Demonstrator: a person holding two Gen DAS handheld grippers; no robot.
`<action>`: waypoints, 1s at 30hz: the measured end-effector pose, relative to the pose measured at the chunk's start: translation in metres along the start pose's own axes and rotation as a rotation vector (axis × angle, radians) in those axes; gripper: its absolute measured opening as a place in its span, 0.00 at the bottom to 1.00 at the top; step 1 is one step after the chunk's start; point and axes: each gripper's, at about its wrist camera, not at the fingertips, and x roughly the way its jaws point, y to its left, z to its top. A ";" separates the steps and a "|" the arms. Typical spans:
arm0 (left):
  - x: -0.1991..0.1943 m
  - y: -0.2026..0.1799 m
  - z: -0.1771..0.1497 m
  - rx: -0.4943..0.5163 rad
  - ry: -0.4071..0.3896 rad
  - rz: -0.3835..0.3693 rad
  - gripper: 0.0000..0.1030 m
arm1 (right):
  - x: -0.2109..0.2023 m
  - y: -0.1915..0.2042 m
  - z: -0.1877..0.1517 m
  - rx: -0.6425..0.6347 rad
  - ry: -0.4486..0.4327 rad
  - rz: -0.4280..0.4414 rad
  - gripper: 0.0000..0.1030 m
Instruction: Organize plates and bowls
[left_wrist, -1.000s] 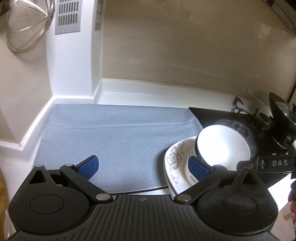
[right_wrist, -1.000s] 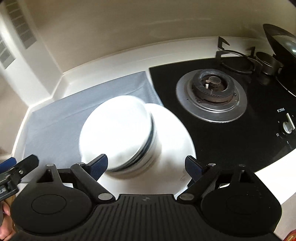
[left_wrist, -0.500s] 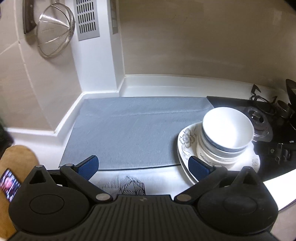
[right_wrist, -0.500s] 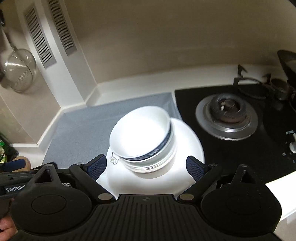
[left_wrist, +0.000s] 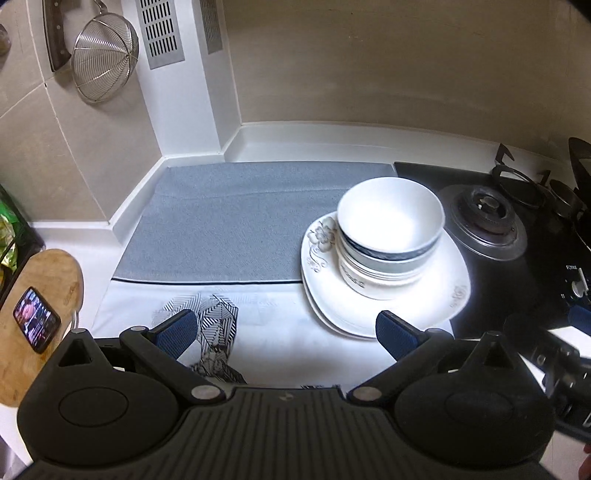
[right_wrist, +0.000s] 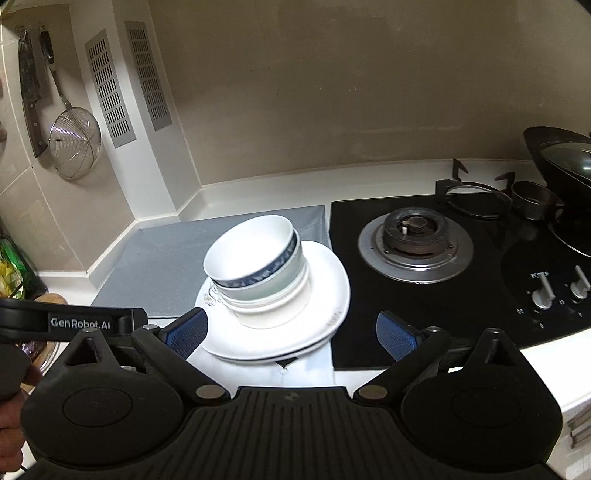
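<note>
Several white bowls (left_wrist: 389, 218), the top one with a dark blue band, sit nested on a stack of white flowered plates (left_wrist: 406, 310) on the counter between the grey mat (left_wrist: 229, 221) and the black hob (left_wrist: 484, 218). My left gripper (left_wrist: 286, 330) is open, empty, and held back from the stack's near-left side. In the right wrist view the bowls (right_wrist: 251, 251) and plates (right_wrist: 325, 291) lie ahead of my right gripper (right_wrist: 291, 331). Its jaws are opening, with nothing between the pads.
A white patterned cloth (left_wrist: 221, 314) lies under the plates' near edge. At the left, a phone (left_wrist: 37, 319) rests on a wooden board (left_wrist: 55, 273). A wire strainer (left_wrist: 105, 61) hangs on the wall. A wok (right_wrist: 565, 177) and stove knobs (right_wrist: 543, 291) are at the right.
Both grippers have drawn back and upward from the stack, so more of the counter and wall shows. The bowls and plates have stayed in place.
</note>
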 end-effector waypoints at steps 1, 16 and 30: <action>-0.003 -0.003 -0.002 0.000 -0.002 0.000 1.00 | -0.002 -0.003 -0.001 0.001 0.003 0.001 0.97; -0.014 -0.025 -0.011 0.052 0.012 0.034 1.00 | -0.007 -0.013 -0.006 0.007 0.015 0.032 0.99; -0.009 -0.032 -0.011 0.066 0.016 0.057 1.00 | 0.001 -0.018 -0.006 0.008 0.023 0.060 1.00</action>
